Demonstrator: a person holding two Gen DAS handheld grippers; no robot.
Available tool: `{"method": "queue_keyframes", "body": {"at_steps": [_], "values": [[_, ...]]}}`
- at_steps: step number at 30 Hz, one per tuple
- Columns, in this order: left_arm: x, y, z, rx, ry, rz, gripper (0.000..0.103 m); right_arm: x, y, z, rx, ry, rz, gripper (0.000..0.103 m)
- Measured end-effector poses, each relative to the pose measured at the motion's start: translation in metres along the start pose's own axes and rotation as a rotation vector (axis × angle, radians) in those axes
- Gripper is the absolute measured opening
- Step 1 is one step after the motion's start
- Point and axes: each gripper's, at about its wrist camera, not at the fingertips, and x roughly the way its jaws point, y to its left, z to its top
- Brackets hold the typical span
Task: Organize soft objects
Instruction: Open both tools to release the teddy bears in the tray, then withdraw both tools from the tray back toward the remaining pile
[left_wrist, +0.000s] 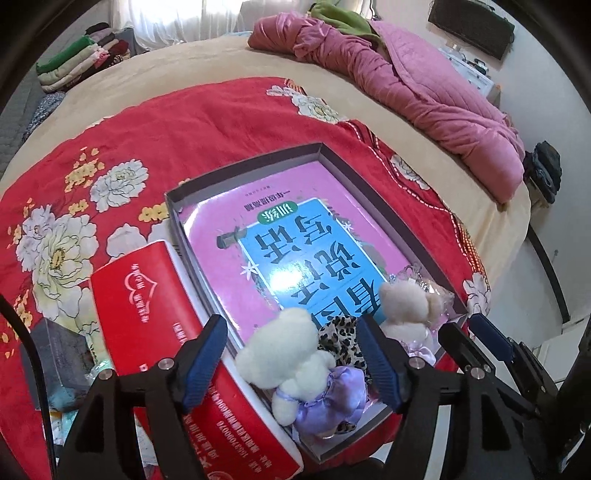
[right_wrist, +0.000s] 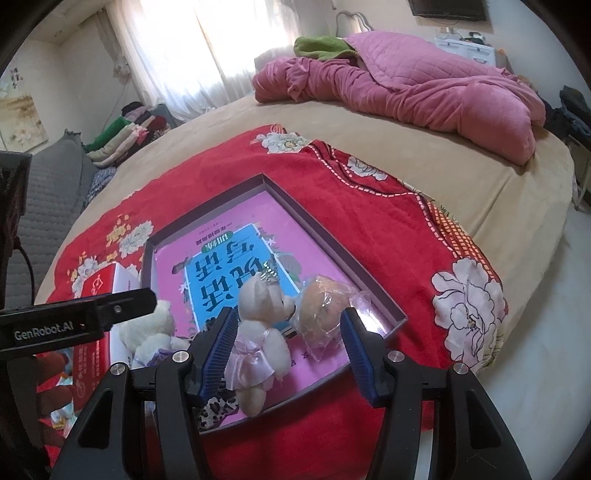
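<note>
A shallow grey box (left_wrist: 258, 162) (right_wrist: 332, 254) with a pink book inside lies on a red flowered blanket. In the left wrist view, my left gripper (left_wrist: 291, 360) is open around a cream teddy bear in a purple dress (left_wrist: 291, 354) lying at the box's near end, beside a leopard-print cloth (left_wrist: 338, 341). In the right wrist view, my right gripper (right_wrist: 291, 347) is open around a second cream bear in a pink dress (right_wrist: 258, 332) and a tan plush in clear wrap (right_wrist: 321, 310). That second bear also shows in the left wrist view (left_wrist: 402, 302).
A red and white carton (left_wrist: 155, 314) lies left of the box. A crumpled pink quilt (right_wrist: 424, 88) lies at the far side of the beige bed (right_wrist: 369, 155). Folded clothes (right_wrist: 125, 136) are stacked far left. The bed edge and floor (right_wrist: 546, 295) are to the right.
</note>
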Motion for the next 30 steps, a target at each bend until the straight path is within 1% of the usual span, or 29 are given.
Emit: {"method": "queue_keyframes", "body": {"at_steps": [2,3,6,8,11,18,21,24,30], "values": [[-0.005,0.001,-0.001,-0.002,-0.009,-0.004,0.072,-0.002,0.001,0.001,-0.001,-0.009,-0.004,0.066],[-0.007,0.001,-0.001,-0.002,-0.014,-0.003,0.072,-0.004,0.001,0.001,-0.002,-0.015,-0.010,0.072],[-0.015,0.001,-0.002,-0.002,-0.026,-0.003,0.075,-0.010,0.002,0.003,0.002,-0.033,-0.011,0.072],[-0.019,0.000,-0.004,-0.001,-0.036,0.005,0.080,-0.013,0.002,0.003,0.008,-0.042,-0.014,0.072],[-0.028,0.000,-0.005,0.000,-0.058,0.026,0.080,-0.017,0.002,0.004,0.017,-0.050,-0.019,0.073],[-0.043,0.003,-0.012,-0.002,-0.076,0.057,0.080,-0.027,0.004,0.006,0.025,-0.072,-0.033,0.074],[-0.050,0.005,-0.017,-0.004,-0.087,0.060,0.080,-0.029,0.008,0.006,0.020,-0.073,-0.039,0.075],[-0.056,0.006,-0.022,-0.003,-0.092,0.065,0.080,-0.031,0.010,0.006,0.015,-0.073,-0.050,0.077],[-0.068,0.008,-0.031,-0.004,-0.102,0.066,0.081,-0.038,0.016,0.006,0.013,-0.086,-0.060,0.078]]}}
